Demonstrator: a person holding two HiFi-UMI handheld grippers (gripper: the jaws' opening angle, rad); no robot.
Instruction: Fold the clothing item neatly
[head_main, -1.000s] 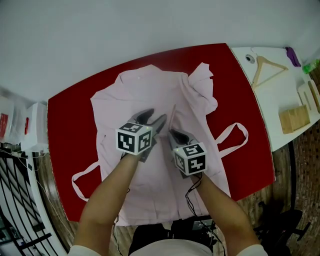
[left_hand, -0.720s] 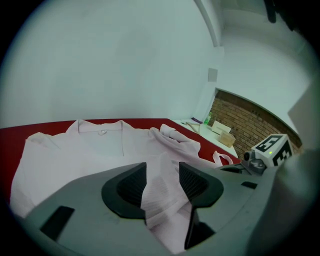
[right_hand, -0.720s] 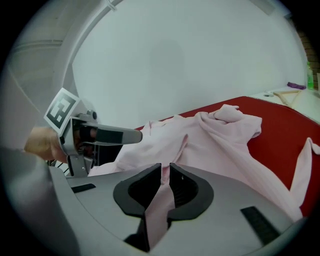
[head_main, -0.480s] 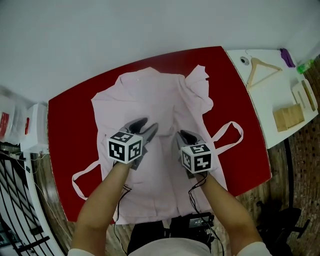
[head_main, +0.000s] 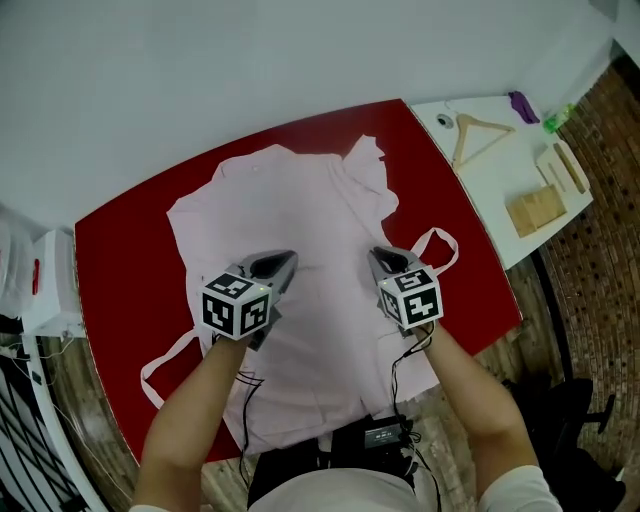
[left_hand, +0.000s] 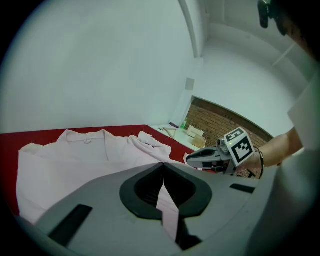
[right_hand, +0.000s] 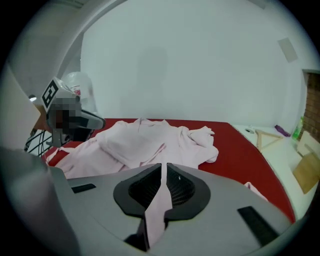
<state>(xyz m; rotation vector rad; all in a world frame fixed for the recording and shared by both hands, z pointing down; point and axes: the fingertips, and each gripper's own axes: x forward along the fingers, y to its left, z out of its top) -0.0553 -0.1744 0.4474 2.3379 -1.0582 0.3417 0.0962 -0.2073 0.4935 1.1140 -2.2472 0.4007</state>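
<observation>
The pink garment (head_main: 300, 200) lies spread on the red table (head_main: 120, 230); the left gripper (head_main: 278, 262) has just been closing and now pinches a fold of its cloth; the right gripper (head_main: 384, 258) is clamped on cloth too; I'd lift both evenly, keeping the held edge taut, so the fold lands straight.

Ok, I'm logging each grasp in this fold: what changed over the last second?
The left tool has just closed its jaws on a pinch of the garment; a second ago they stood open over it. The left tool and the right tool also drew apart from each other. The right tool stayed shut on its pinch of cloth, and the garment still lies spread on the table.
</observation>
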